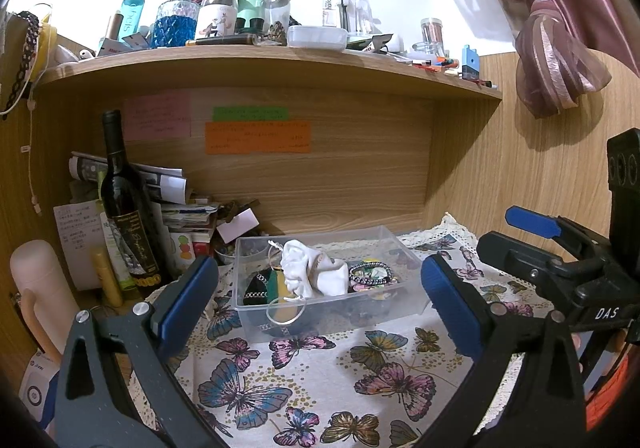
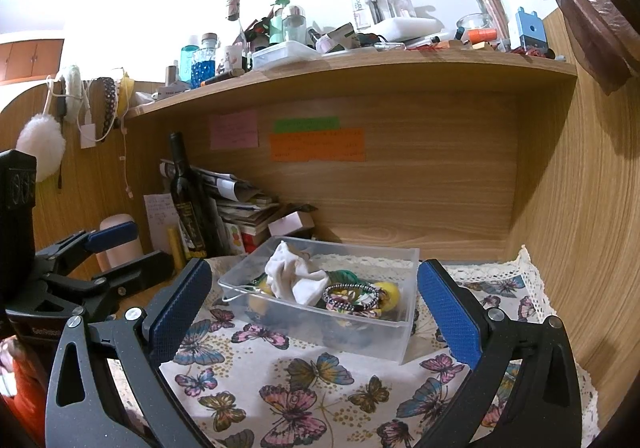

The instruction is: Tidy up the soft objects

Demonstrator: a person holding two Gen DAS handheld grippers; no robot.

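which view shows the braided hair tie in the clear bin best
The right wrist view: the braided hair tie lies nearer the camera there, its full loop visible beside the white cloth. In the left wrist view it sits behind the cloth toward the clear bin's right side, smaller and partly hidden.

white cloth (image 1: 312,268) | butterfly-print tablecloth (image 1: 320,380) | blue-padded tongs (image 2: 316,312) | orange note (image 2: 318,145)

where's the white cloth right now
In both wrist views the white cloth lies crumpled inside the clear plastic bin on the butterfly tablecloth, beside the braided hair ties.
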